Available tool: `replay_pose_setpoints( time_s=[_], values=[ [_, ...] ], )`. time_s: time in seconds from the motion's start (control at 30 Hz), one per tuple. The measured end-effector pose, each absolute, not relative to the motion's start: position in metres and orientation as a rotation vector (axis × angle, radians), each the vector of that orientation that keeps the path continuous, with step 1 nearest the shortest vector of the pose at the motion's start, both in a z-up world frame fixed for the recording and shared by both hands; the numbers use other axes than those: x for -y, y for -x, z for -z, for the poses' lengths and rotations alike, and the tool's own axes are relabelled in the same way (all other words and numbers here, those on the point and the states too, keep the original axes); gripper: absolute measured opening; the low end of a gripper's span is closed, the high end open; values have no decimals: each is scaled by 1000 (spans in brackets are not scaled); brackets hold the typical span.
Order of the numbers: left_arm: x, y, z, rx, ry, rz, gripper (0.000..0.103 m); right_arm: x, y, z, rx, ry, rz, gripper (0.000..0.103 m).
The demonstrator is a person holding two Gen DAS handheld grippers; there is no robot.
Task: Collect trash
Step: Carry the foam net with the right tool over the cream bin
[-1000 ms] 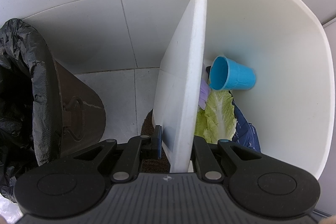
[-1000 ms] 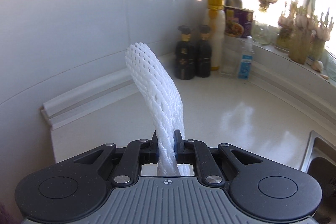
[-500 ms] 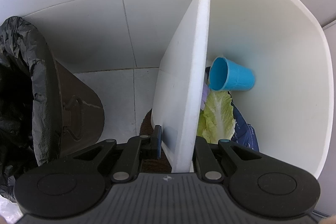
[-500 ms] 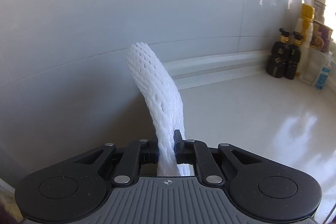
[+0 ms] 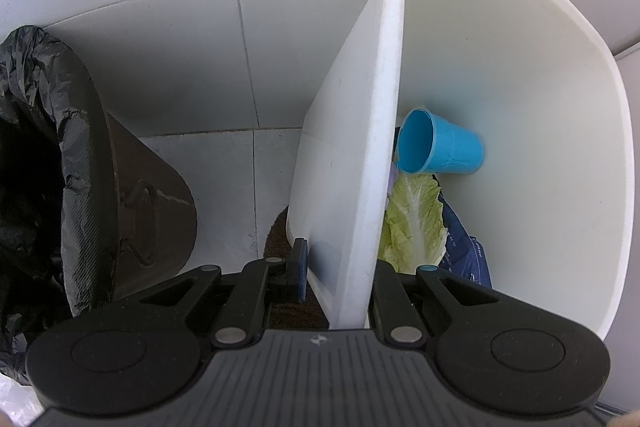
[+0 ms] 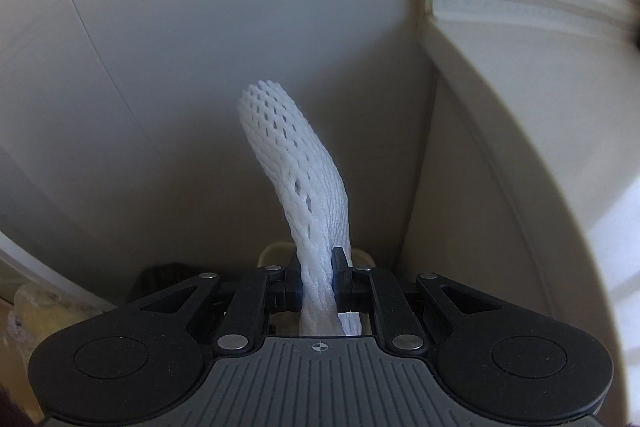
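My left gripper (image 5: 340,279) is shut on the side wall of a white bin (image 5: 500,67), one finger outside and one inside. It points almost straight down. In the bin lie a blue cup (image 5: 444,147) on its side, a pale green cabbage leaf (image 5: 416,223) and a dark blue bag (image 5: 468,251). In the right wrist view, my right gripper (image 6: 316,281) is shut on a white foam net sleeve (image 6: 296,171), which curves up and left out of the jaws. A pale rim (image 6: 276,251) shows just below the sleeve; I cannot tell what it is.
A brown bin (image 5: 152,207) lined with a black bag (image 5: 48,147) stands left of the white bin on a white tiled floor (image 5: 180,47). The right wrist view faces a plain wall, with the counter's end panel (image 6: 500,107) to its right and something clear and crumpled (image 6: 40,307) at the lower left.
My right gripper has swung away from the counter and its bottles and tipped down along the wall, with the foam sleeve still in it. The left gripper and the white bin have not moved.
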State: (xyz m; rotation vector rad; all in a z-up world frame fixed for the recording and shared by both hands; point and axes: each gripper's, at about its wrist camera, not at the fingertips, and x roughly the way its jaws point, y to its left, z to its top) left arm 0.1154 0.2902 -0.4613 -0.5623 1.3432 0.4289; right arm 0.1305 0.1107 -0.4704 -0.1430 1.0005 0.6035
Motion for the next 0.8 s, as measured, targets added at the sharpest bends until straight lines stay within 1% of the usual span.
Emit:
replay_pose_setpoints(
  time_s=[0.37, 0.6, 0.8],
  values=[
    [-292, -115, 462, -1343, 571, -429, 11, -151, -154, 610, -1325, 164, -519, 10],
    [-292, -115, 463, -1344, 569, -429, 11, -182, -166, 685, -1427, 272, -460, 13],
    [-292, -114, 465, -1344, 570, -428, 11, -210, -168, 729, -1479, 353, -464, 13]
  ],
)
